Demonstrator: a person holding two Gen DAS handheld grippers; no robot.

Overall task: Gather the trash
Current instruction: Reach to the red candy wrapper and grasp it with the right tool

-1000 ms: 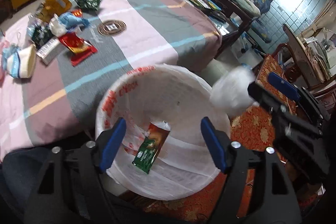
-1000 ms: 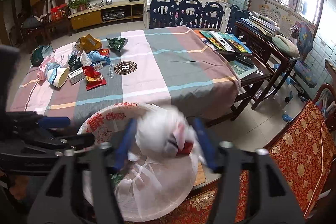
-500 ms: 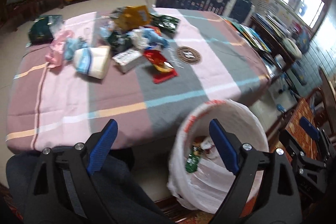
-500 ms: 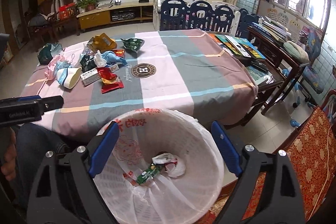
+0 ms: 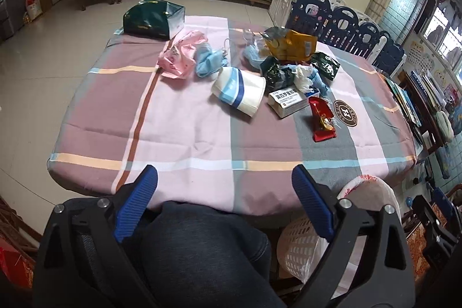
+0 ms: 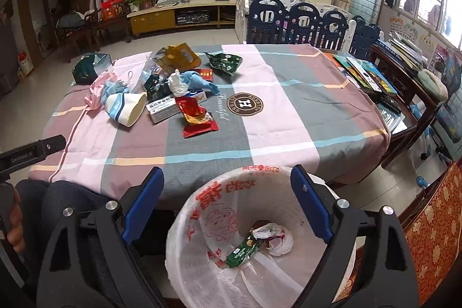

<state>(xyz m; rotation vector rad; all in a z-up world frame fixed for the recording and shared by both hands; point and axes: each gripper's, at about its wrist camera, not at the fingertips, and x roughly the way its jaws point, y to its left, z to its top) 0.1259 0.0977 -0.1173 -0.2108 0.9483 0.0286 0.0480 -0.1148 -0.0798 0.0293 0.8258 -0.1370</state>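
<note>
A white lined trash bin (image 6: 202, 210) stands by the table's near edge; inside lie a green wrapper (image 6: 242, 249) and a crumpled white bag (image 6: 274, 238). My right gripper (image 6: 228, 201) hangs open and empty over the bin. My left gripper (image 5: 225, 204) is open and empty above the person's lap, facing the table; the bin (image 5: 372, 192) is at its lower right. Trash lies on the table: a red wrapper (image 5: 322, 120), a white box (image 5: 288, 101), a paper cup (image 5: 239, 91), blue masks (image 5: 209, 62), a pink bag (image 5: 180, 58), green packets (image 5: 326, 64).
The striped tablecloth (image 5: 187, 134) covers the table. A dark green box (image 5: 153, 18) sits at the far left corner. Books (image 6: 363, 77) lie on a side table at the right. A red patterned chair (image 6: 433, 235) stands right of the bin.
My right gripper opened and dropped the white bag into the bin. My left gripper swung left and up from the bin to face the table.
</note>
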